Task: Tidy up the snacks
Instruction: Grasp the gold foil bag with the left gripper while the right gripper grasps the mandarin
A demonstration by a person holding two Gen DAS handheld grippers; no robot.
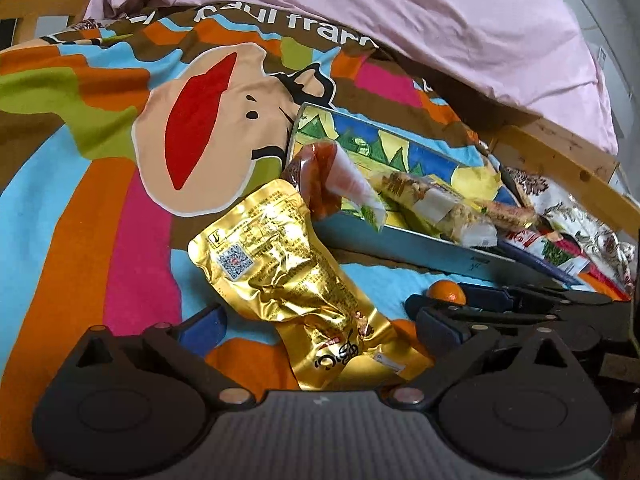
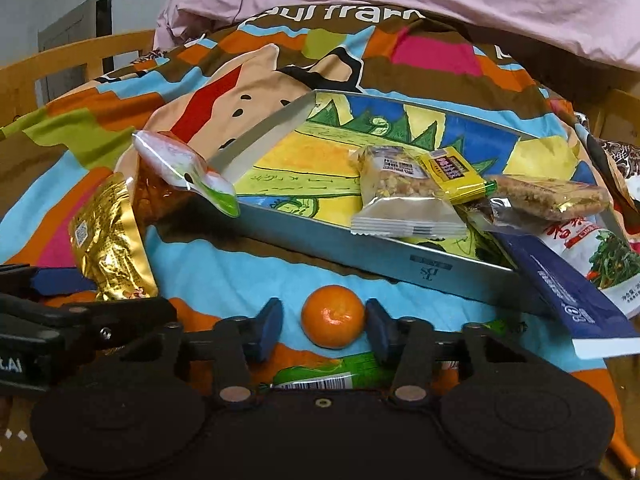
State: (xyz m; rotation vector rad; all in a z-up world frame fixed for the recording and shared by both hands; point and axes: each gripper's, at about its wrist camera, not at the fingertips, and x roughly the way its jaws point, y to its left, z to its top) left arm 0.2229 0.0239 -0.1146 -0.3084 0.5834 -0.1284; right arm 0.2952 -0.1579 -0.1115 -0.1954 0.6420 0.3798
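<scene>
A metal tray (image 2: 440, 270) with a colourful drawn liner lies on the bedspread and holds several snack packs (image 2: 404, 200). It shows in the left wrist view (image 1: 400, 240) too. A small orange (image 2: 333, 322) sits on the bedspread between the open fingers of my right gripper (image 2: 324, 326), which do not touch it. A gold foil pouch (image 1: 288, 280) lies between the open fingers of my left gripper (image 1: 320, 330), unpinched. A red-orange snack bag (image 1: 324, 176) leans on the tray's left corner.
A dark blue packet (image 2: 568, 300) and a white vegetable packet (image 2: 600, 256) overhang the tray's right end. A green wrapper (image 2: 332, 374) lies under my right gripper. A pink quilt (image 1: 400, 12) is heaped behind. A wooden bed rail (image 1: 560, 156) runs on the right.
</scene>
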